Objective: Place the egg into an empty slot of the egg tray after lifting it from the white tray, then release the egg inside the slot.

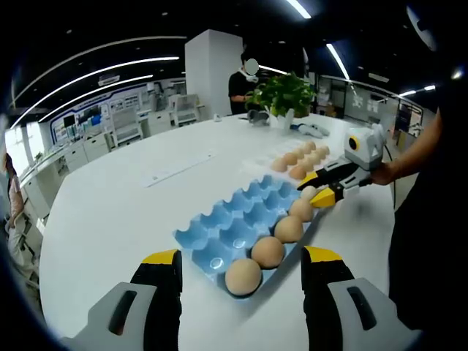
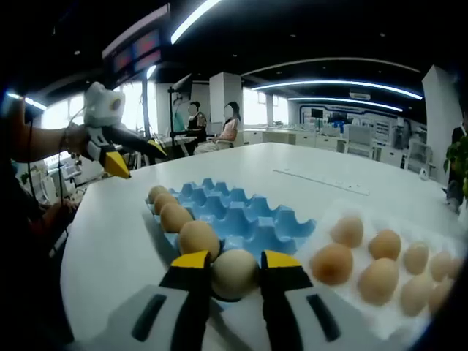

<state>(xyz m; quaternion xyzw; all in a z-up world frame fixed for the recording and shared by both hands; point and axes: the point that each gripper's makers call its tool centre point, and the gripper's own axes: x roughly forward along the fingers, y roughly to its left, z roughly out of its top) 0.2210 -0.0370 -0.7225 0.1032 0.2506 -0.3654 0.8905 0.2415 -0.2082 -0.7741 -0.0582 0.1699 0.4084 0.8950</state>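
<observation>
1. Egg, pale beige, oval (image 2: 234,273): clamped between the yellow-tipped jaws of the right gripper (image 2: 232,265), at the near end of the blue moulded egg tray (image 2: 252,219), over what seems to be an end slot.
2. Row of four brown eggs (image 2: 175,212): seated along the blue tray's left edge.
3. White tray (image 2: 439,230): just beside the blue tray, holding loose brown eggs.
4. Left gripper (image 1: 241,267): jaws spread apart, empty, above the round white table (image 1: 110,212).
</observation>
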